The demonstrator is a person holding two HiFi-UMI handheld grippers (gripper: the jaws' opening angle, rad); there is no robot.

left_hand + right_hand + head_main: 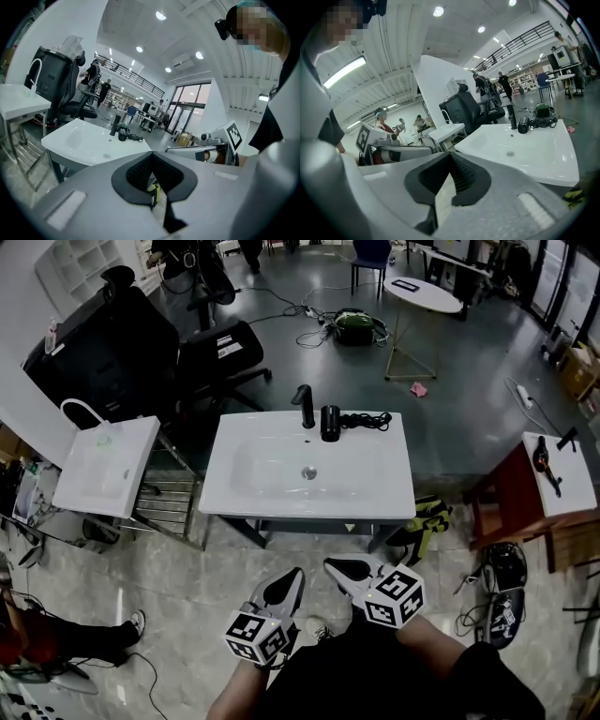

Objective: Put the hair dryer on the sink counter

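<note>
Seemingly finished: on the grey workshop floor point(450, 381), a white sink counter point(375, 498) stands in front of a person who holds the left gripper point(296, 574) and the right gripper point(333, 565) low and close to the body, short of the counter's front edge and well apart from everything on it. Both pairs of jaws are pressed together with nothing between them. The black hair dryer point(330, 422) lies on the counter's back ledge, just right of the black faucet point(305, 405), with its coiled cord point(367, 420) bunched beside it on the same ledge. By this evidence the dryer has been placed and let go, and nothing of the task appears left to do
</note>
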